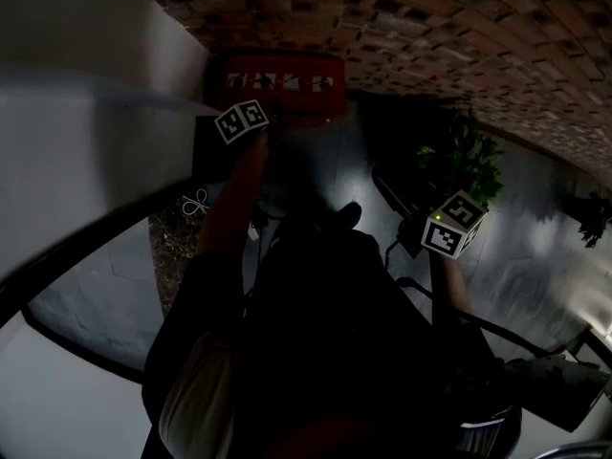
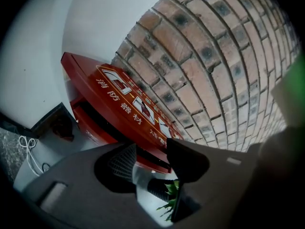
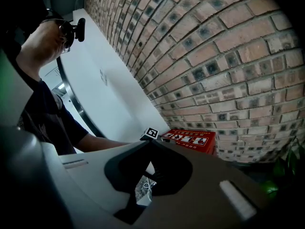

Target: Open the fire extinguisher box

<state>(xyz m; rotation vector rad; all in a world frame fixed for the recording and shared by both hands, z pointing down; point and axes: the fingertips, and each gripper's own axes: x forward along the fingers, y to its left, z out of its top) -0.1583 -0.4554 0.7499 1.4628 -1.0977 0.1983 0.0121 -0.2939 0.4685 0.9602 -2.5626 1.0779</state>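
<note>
The red fire extinguisher box stands on the floor against the brick wall, with white pictures and print on its lid. A dark slot shows under the lid's front edge. My left gripper is open right in front of the box, the lid's near edge showing between its jaws, nothing clamped. Its marker cube sits just before the box in the head view. My right gripper is shut and empty, held back to the right, its cube well away from the box.
The brick wall runs behind the box and a white wall stands to its left. A potted plant grows at the right. A white cord lies on the floor at the left. My dark-clothed body fills the lower head view.
</note>
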